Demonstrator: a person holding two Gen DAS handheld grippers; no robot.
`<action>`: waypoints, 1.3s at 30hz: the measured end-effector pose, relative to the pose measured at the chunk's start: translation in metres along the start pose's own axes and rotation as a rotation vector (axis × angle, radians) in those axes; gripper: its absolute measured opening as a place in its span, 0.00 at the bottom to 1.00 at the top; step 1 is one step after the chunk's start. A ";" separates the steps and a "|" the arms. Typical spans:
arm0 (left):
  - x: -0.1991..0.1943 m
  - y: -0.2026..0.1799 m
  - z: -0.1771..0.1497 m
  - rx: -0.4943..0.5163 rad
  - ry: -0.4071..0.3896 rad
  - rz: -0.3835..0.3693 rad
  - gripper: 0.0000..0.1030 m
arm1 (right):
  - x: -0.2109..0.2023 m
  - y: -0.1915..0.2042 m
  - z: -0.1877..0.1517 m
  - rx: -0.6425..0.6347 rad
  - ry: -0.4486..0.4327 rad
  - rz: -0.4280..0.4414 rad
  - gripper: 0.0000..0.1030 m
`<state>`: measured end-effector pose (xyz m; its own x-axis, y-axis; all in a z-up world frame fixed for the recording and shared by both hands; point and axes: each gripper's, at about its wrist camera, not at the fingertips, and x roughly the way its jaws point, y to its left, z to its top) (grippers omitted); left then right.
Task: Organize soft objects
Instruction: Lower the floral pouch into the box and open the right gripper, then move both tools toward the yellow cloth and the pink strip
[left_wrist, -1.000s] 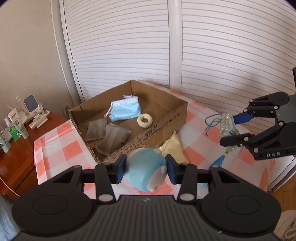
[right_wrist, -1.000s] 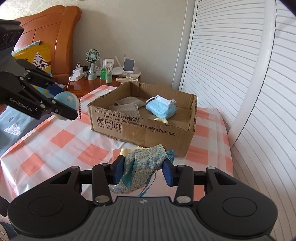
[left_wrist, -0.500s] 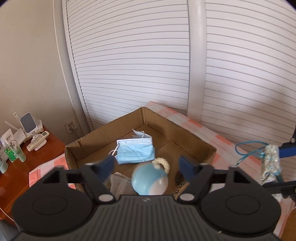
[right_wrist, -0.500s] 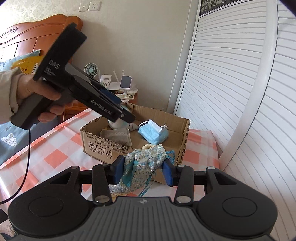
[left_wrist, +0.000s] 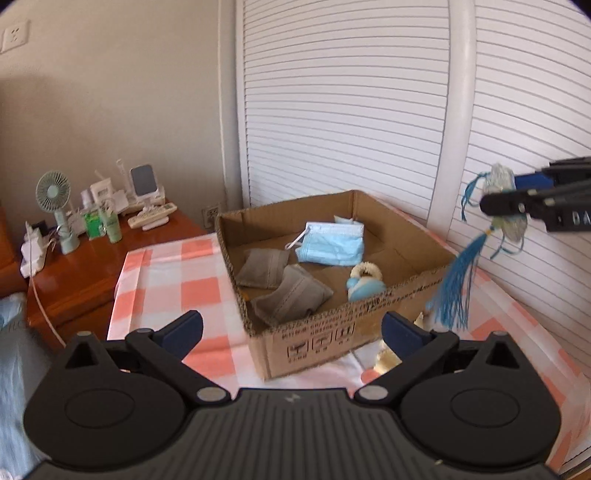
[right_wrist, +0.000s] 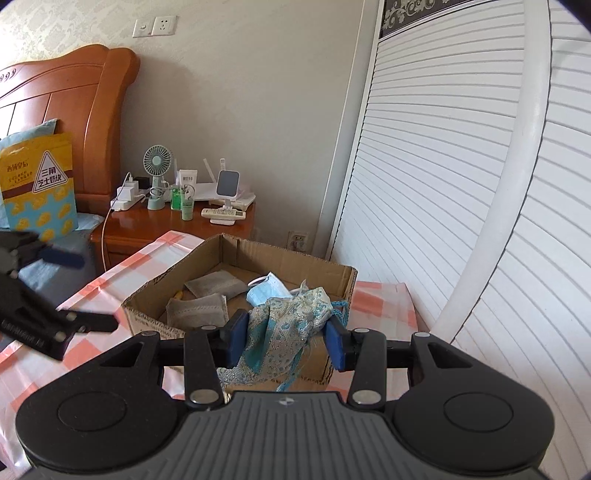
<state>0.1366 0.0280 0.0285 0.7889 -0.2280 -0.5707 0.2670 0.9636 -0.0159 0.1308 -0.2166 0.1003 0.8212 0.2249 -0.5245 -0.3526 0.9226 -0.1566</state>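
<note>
An open cardboard box (left_wrist: 314, 334) stands on the checked tablecloth. Inside lie a blue face mask (left_wrist: 330, 243), two grey pouches (left_wrist: 291, 299), a white ring (left_wrist: 365, 271) and the round blue soft toy (left_wrist: 364, 288). My left gripper (left_wrist: 291, 328) hovers in front of the box, its jaws opening wide with nothing between them. My right gripper (right_wrist: 286, 339) is shut on a blue-and-silver brocade pouch (right_wrist: 284, 325), held in the air at the box's near right side. In the left wrist view the pouch's blue tassel (left_wrist: 456, 288) hangs down.
A yellowish item (left_wrist: 388, 358) lies on the cloth by the box's near right corner, partly hidden. A wooden nightstand (right_wrist: 177, 225) with a small fan (right_wrist: 157, 166), bottles and a remote stands left of the table. White louvred doors (right_wrist: 443, 184) line the right.
The left gripper let the blue toy drop into the box, spread wide and drew back from above it. The right gripper rose with the pouch and came closer to the box.
</note>
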 end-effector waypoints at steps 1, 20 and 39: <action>-0.002 0.001 -0.006 -0.018 0.004 0.016 0.99 | 0.004 -0.002 0.006 0.007 0.001 0.000 0.47; -0.019 0.025 -0.048 -0.090 0.010 0.194 0.99 | 0.147 0.036 0.091 0.015 0.058 0.045 0.91; -0.033 0.012 -0.053 -0.067 0.005 0.120 0.99 | 0.097 0.051 0.031 0.039 0.107 0.022 1.00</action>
<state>0.0843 0.0547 0.0035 0.8104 -0.1098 -0.5755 0.1328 0.9911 -0.0022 0.2063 -0.1380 0.0669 0.7604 0.2120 -0.6139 -0.3503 0.9298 -0.1129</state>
